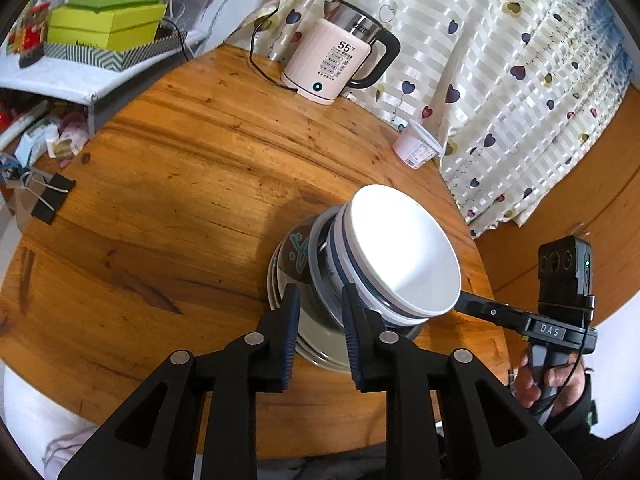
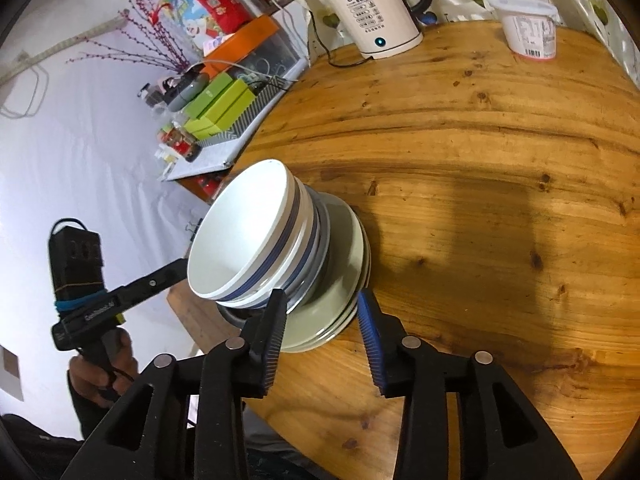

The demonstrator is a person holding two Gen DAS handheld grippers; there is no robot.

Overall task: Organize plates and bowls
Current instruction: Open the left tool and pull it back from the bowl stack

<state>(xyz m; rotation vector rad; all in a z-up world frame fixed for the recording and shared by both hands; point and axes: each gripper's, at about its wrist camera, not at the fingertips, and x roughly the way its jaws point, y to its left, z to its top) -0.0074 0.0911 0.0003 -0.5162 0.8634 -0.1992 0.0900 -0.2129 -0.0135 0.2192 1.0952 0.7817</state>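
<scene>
The stack of bowls (image 1: 384,264) sits on a pile of plates (image 2: 336,308) near the edge of the round wooden bench (image 1: 180,184), white blue-banded bowls nested on top. The left claw (image 1: 320,332) is spread, its pads either side of the plate rim on one side and pressing on nothing. The right claw (image 2: 322,336) is likewise spread, with the plate edge between its pads on the opposite side and no contact visible. In my judgement the pile is set down and both claws are at release. To do this well, each claw should back straight off along its own line, pads clear of the rims, so the tall stack is not nudged. The kettle (image 1: 336,68) and the yoghurt tub (image 1: 416,148) stand well apart.
</scene>
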